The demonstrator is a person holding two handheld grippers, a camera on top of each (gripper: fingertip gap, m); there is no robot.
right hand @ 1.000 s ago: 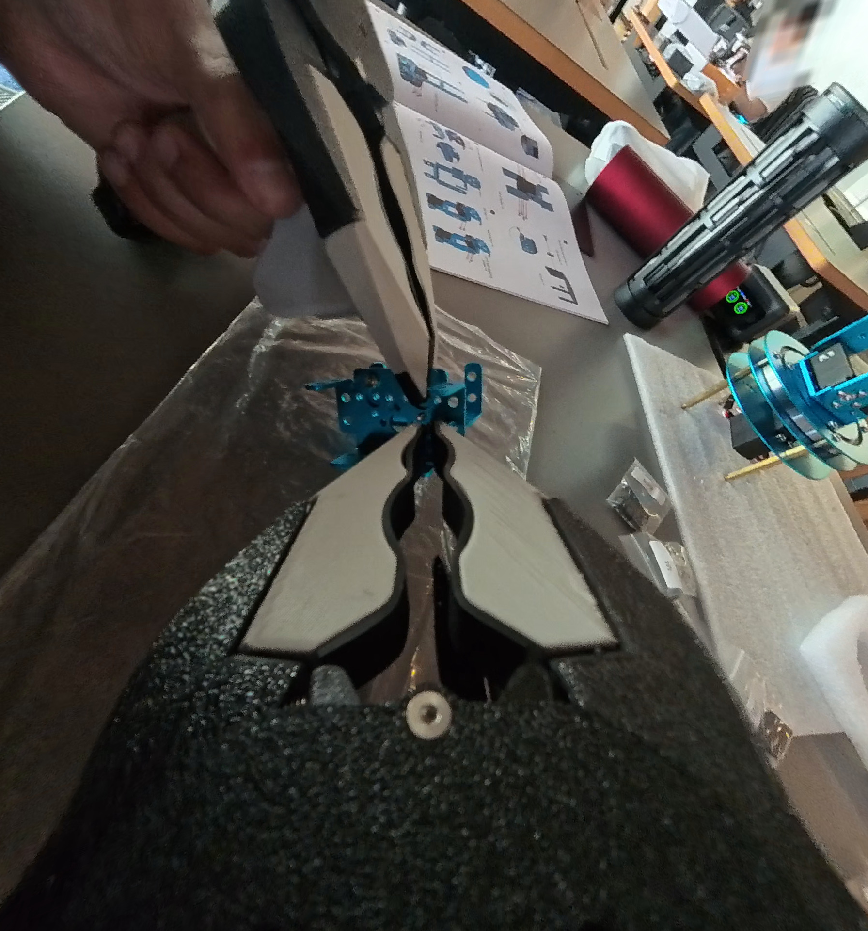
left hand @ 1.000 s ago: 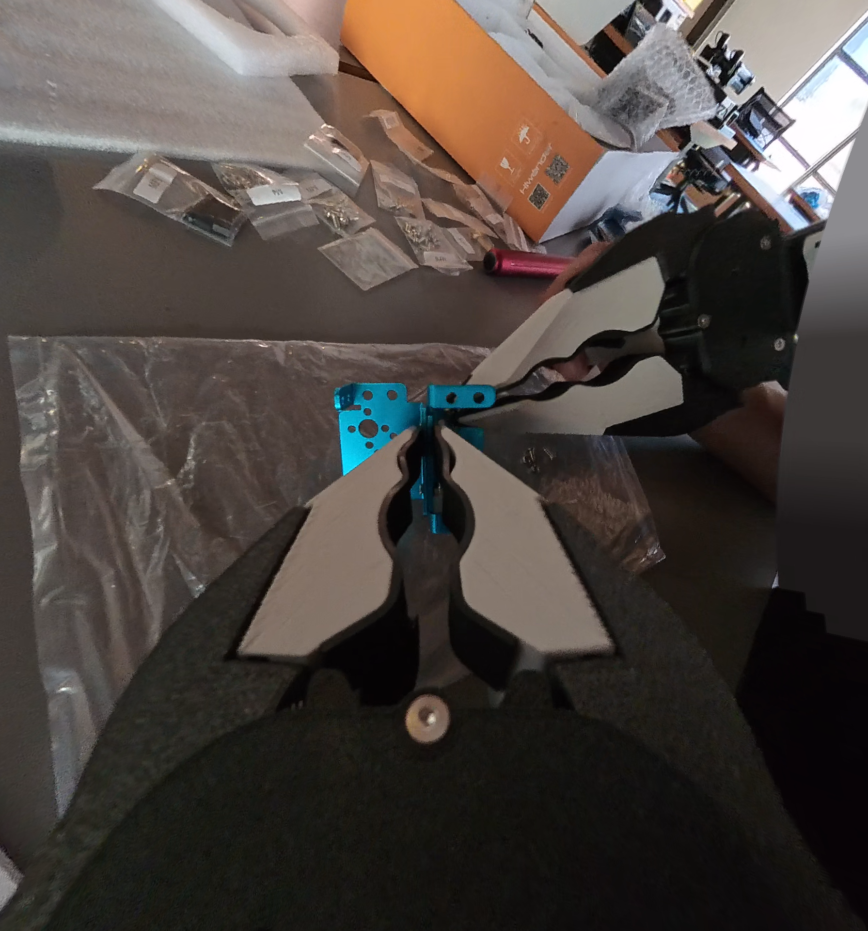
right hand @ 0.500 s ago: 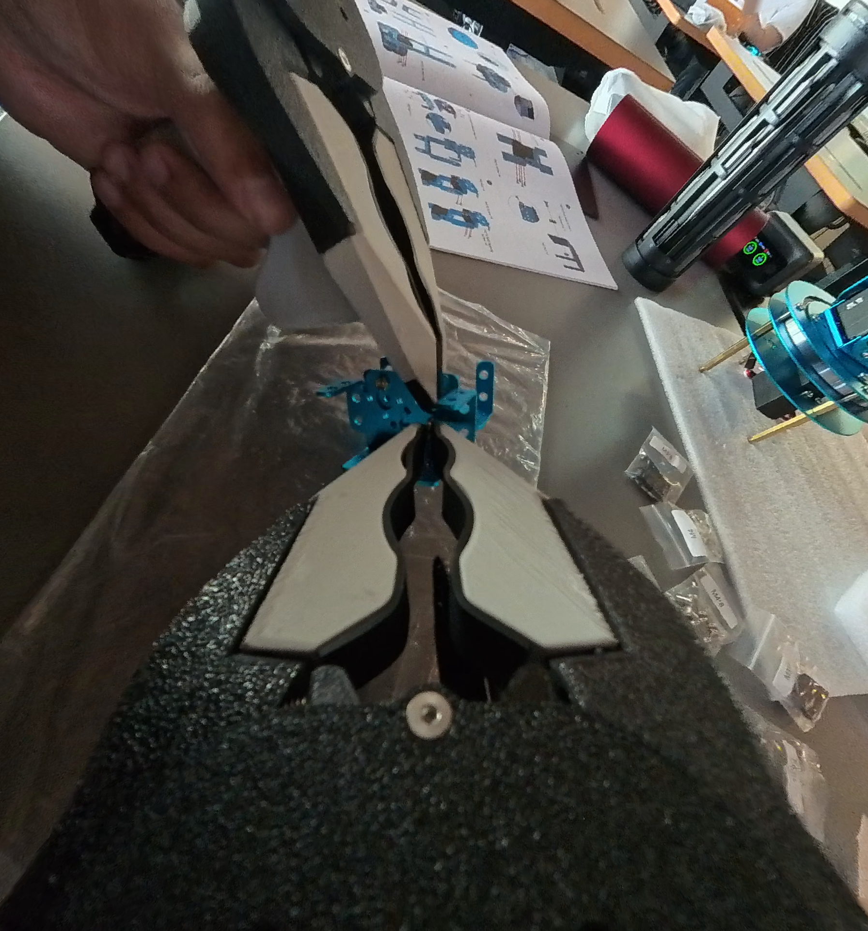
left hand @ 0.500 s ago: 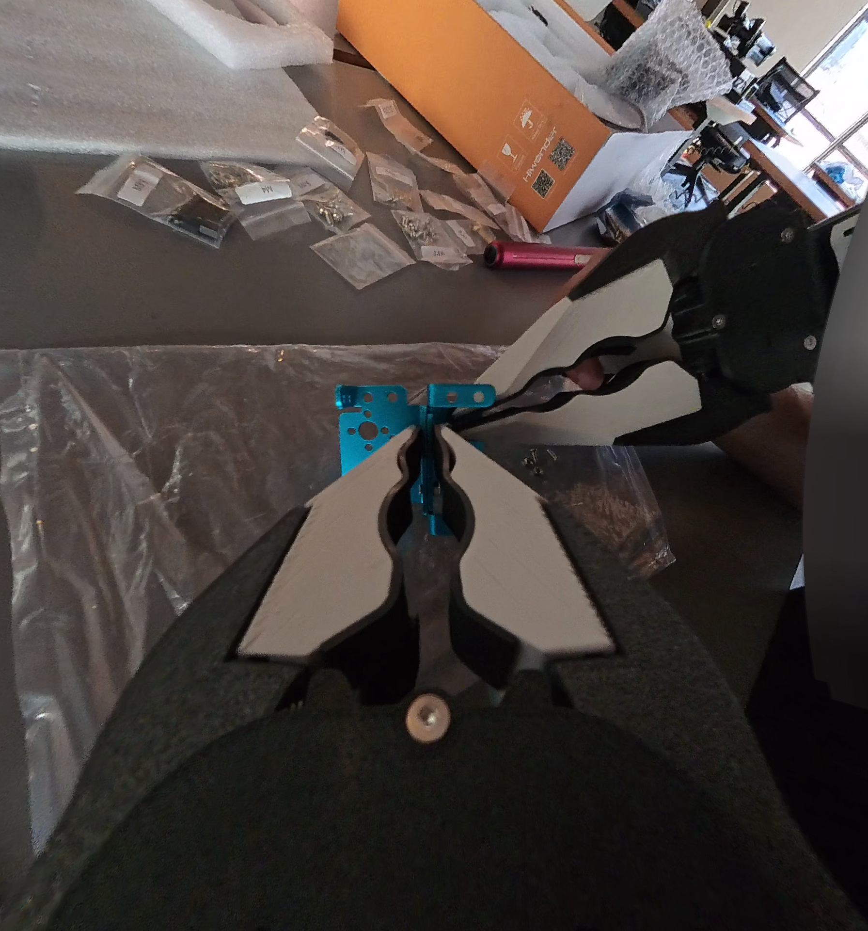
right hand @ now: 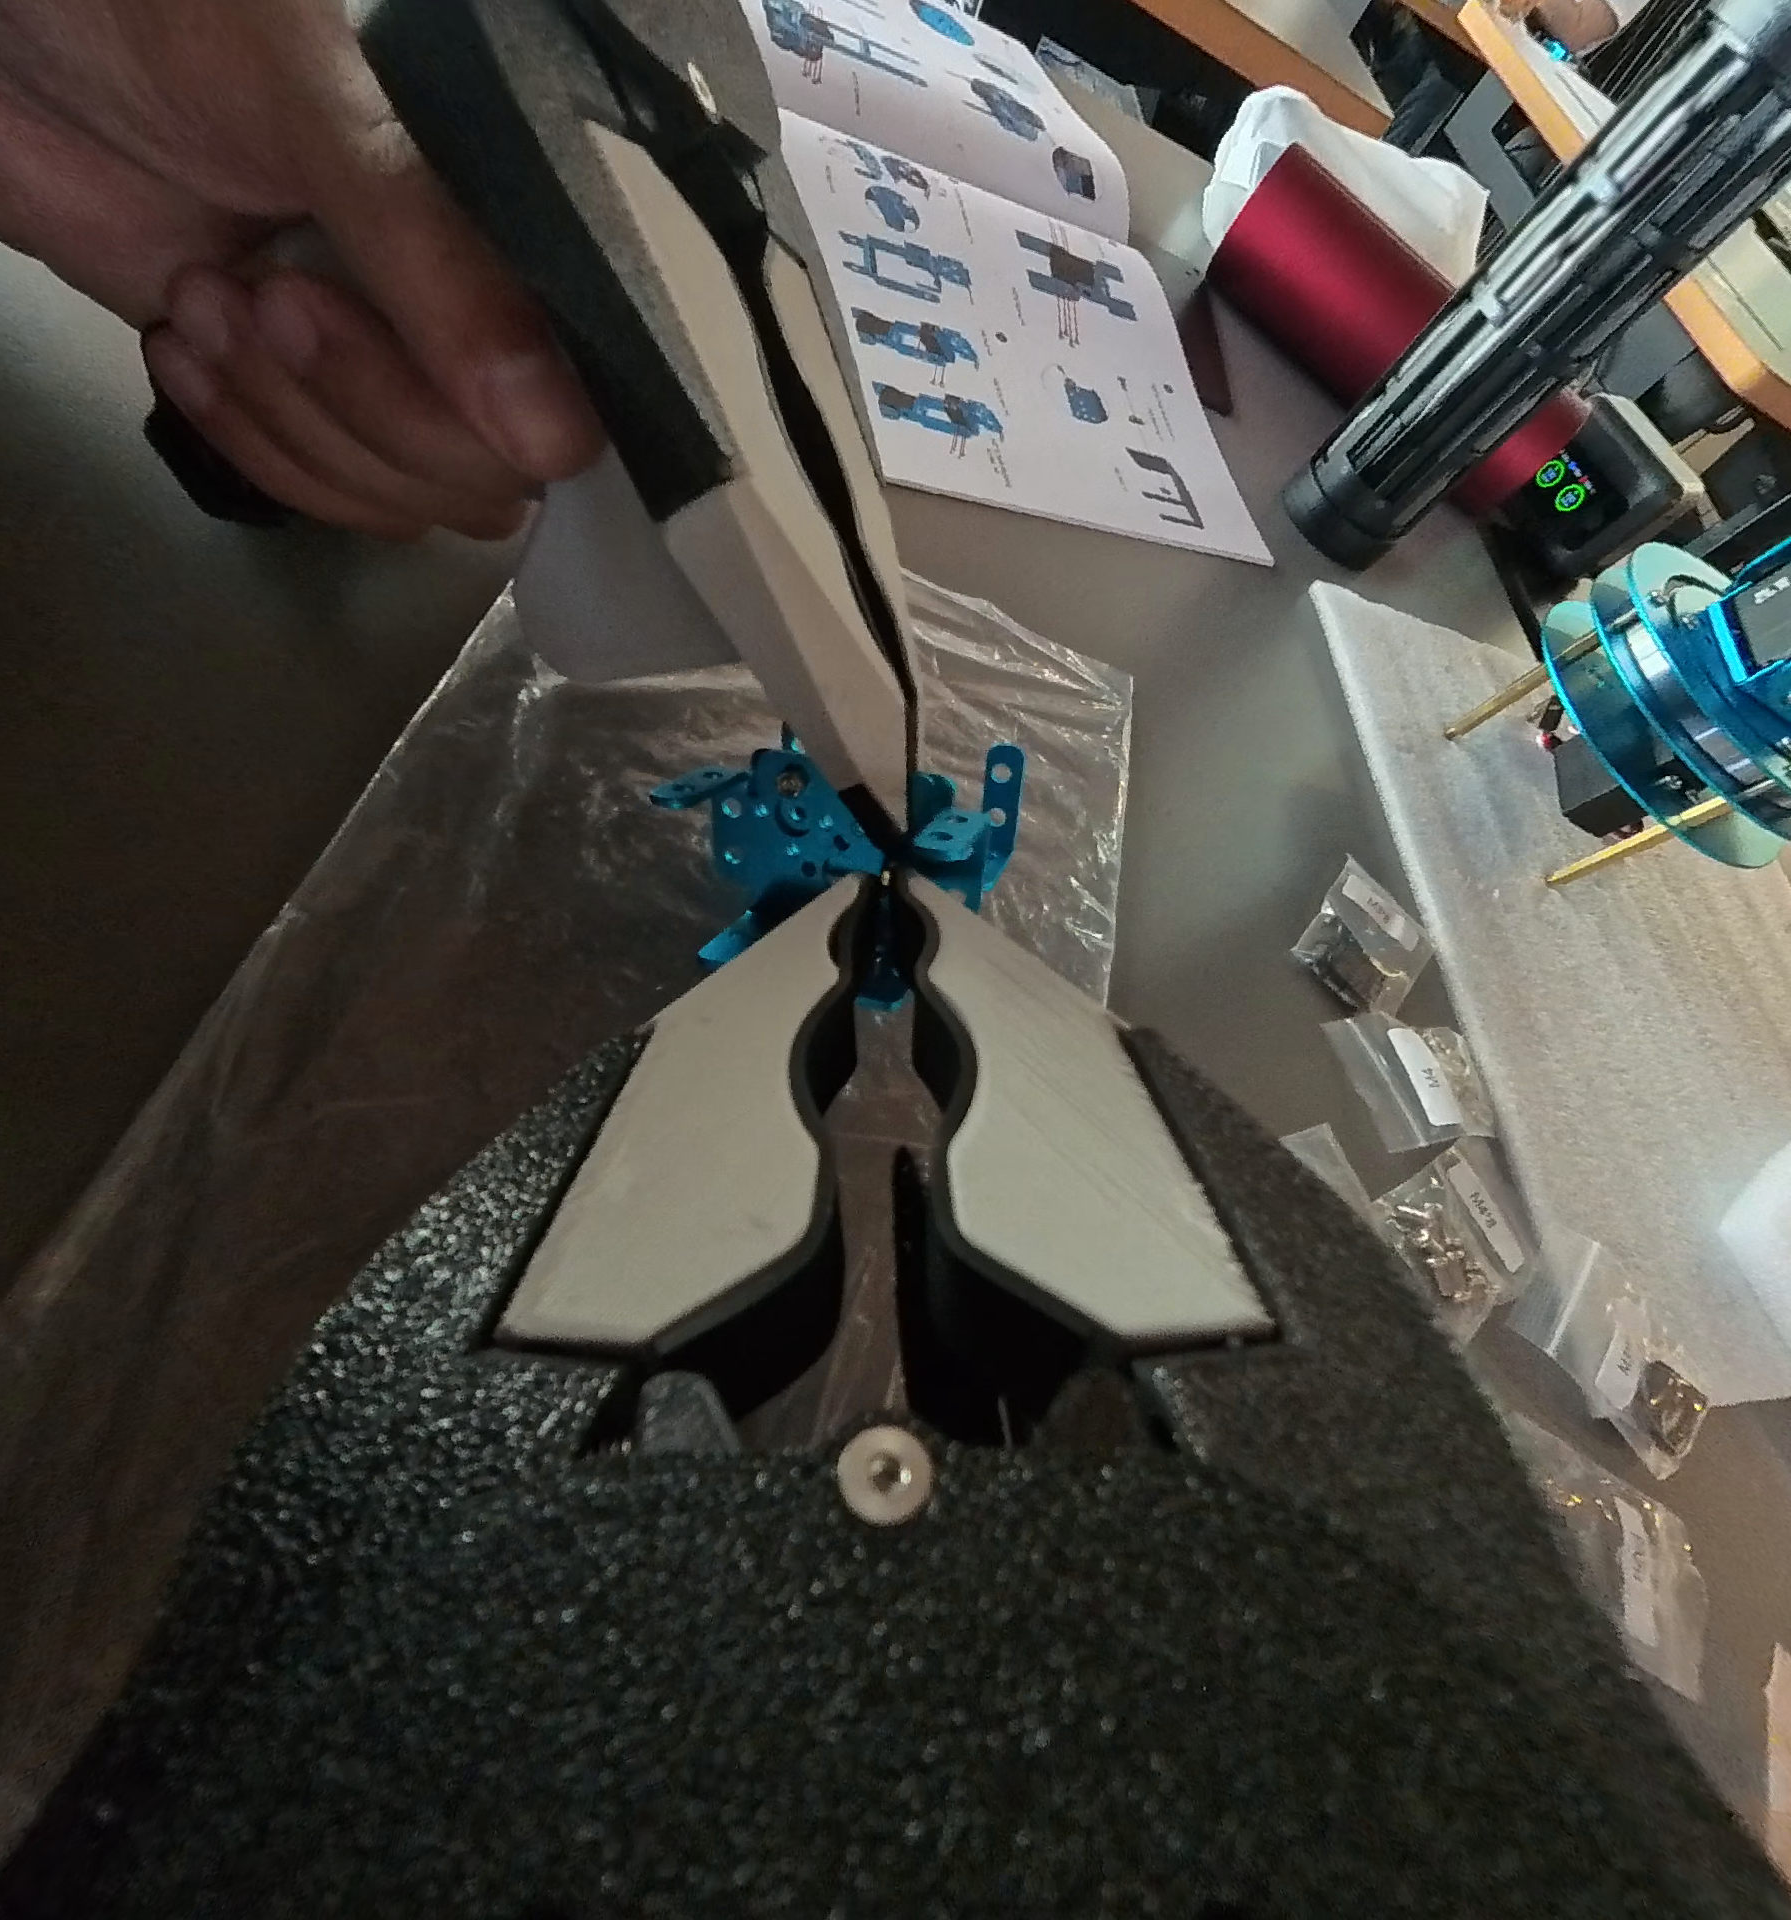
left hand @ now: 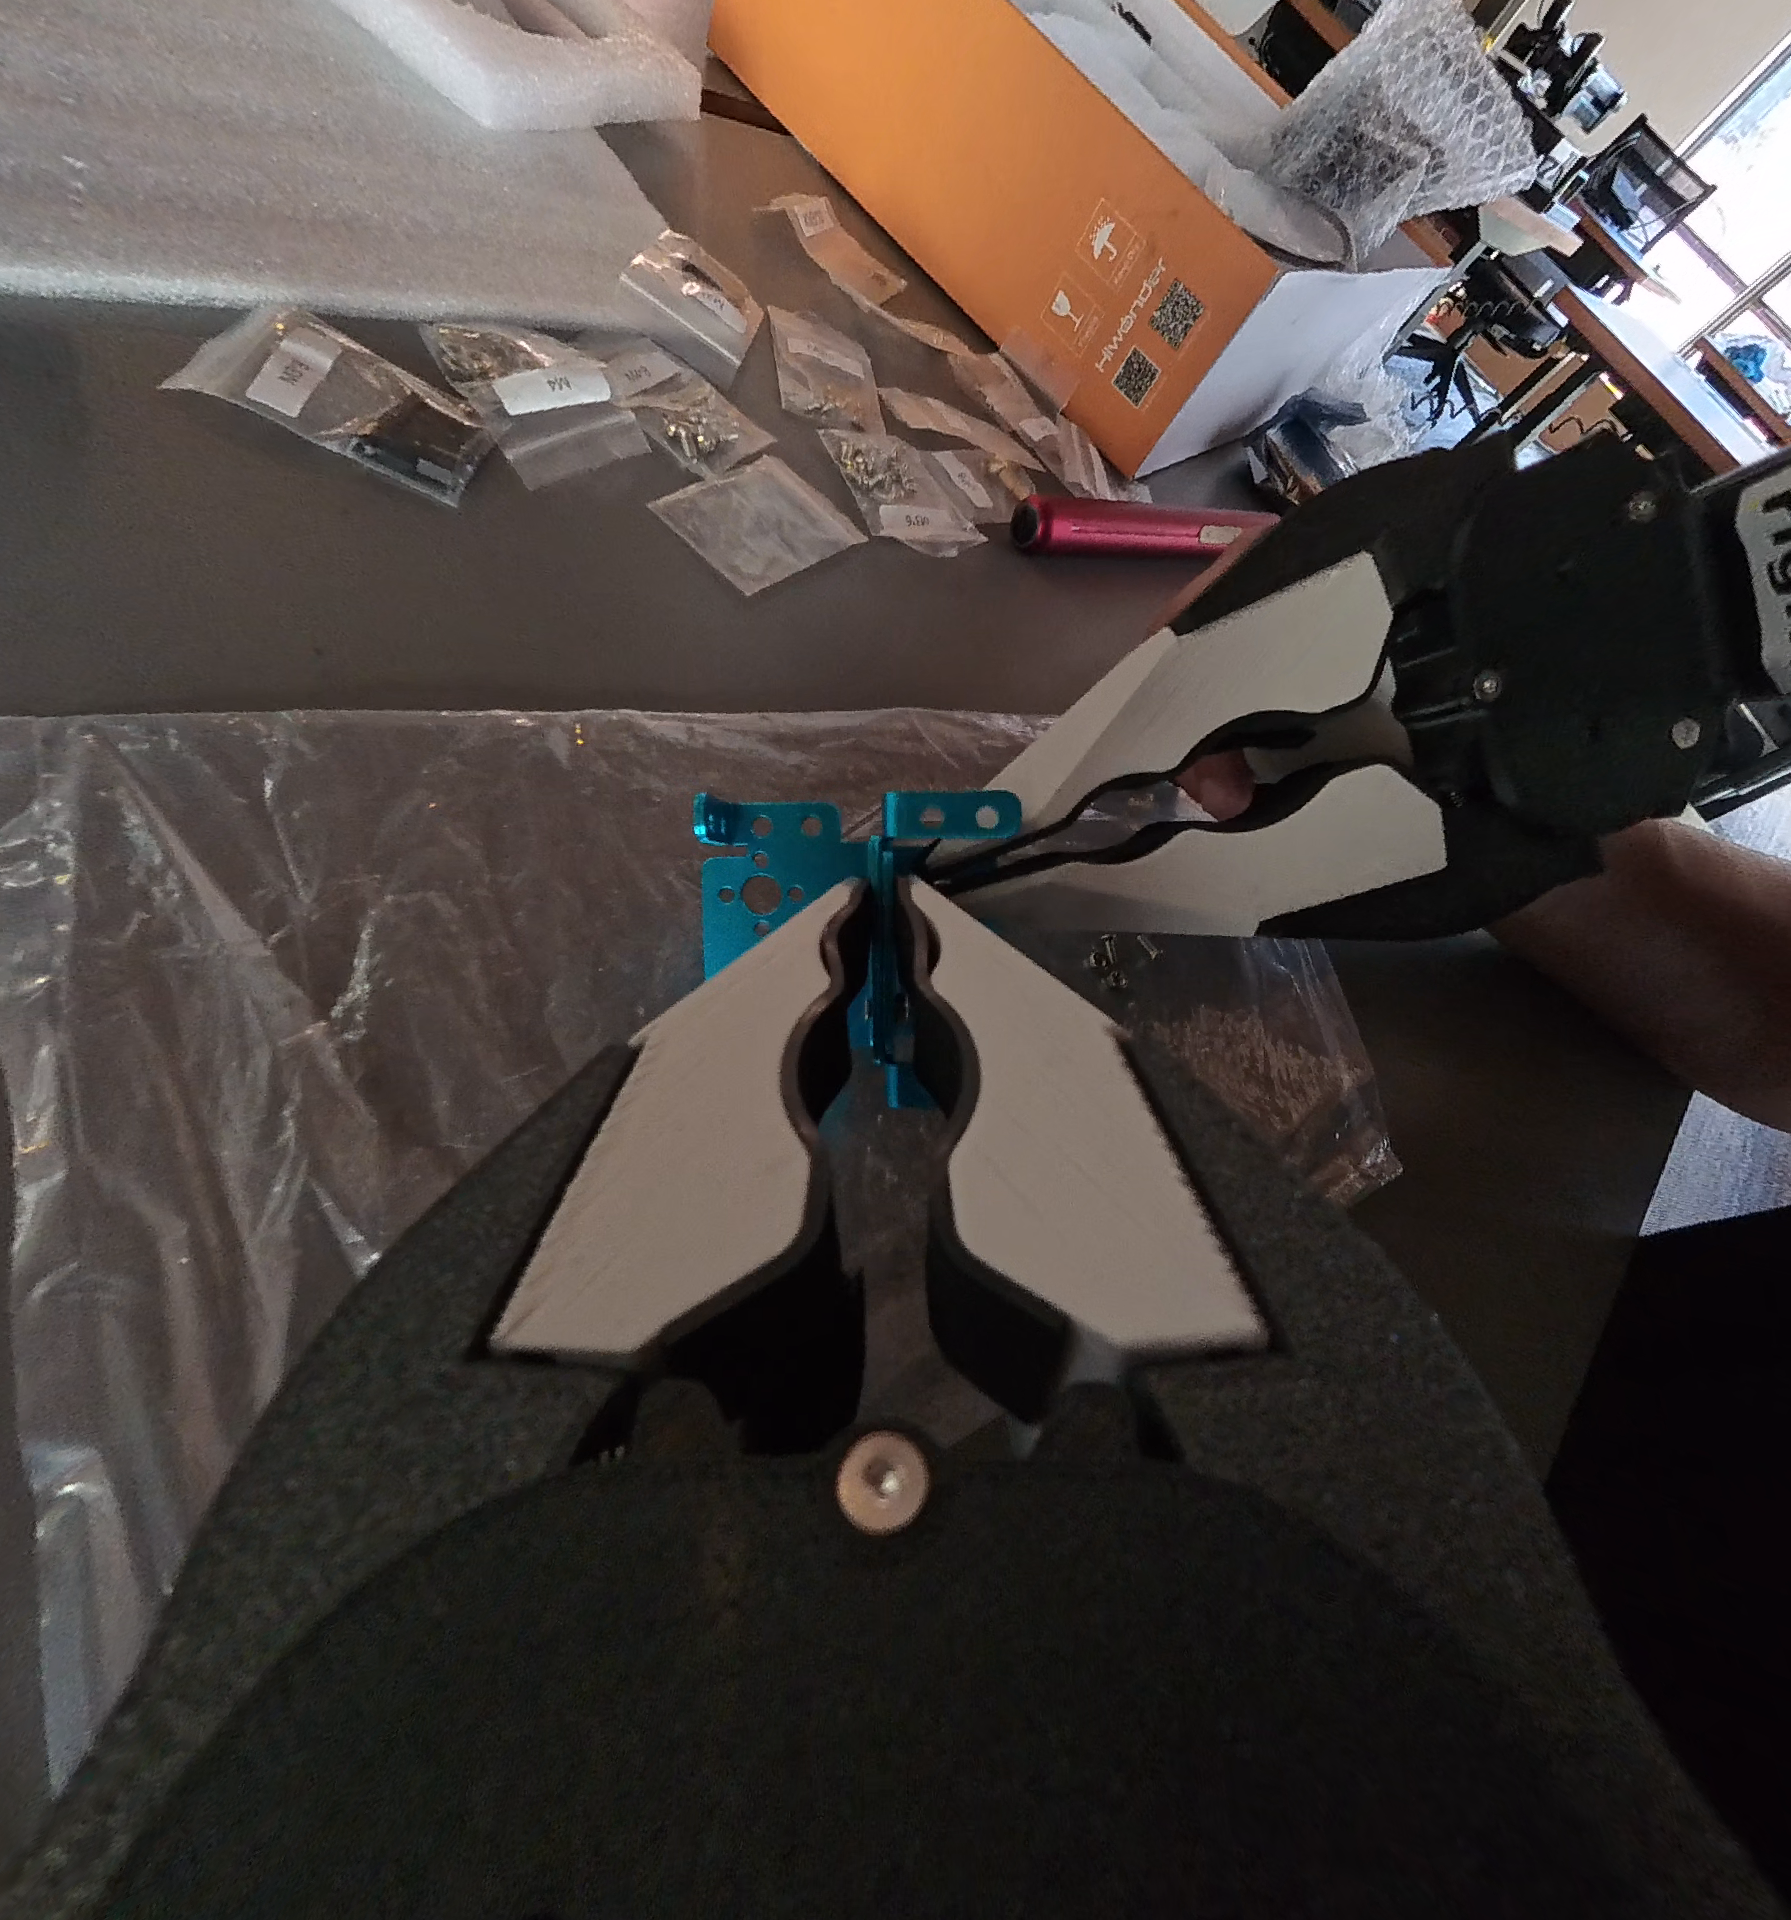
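Both grippers are staying pinched on the same blue metal bracket [left hand: 766,894] as before; only the cameras are sliding a little. Left gripper [left hand: 883,894] is squeezing the bracket's thin upright plate between its fingertips, over a clear plastic bag [left hand: 299,935]. Right gripper [left hand: 932,883] is coming in from the right side, its fingertips closing on the same bracket [right hand: 797,821] right beside the left gripper's [right hand: 886,831] tips. Small screws [left hand: 1114,951] are lying just right of the fingers.
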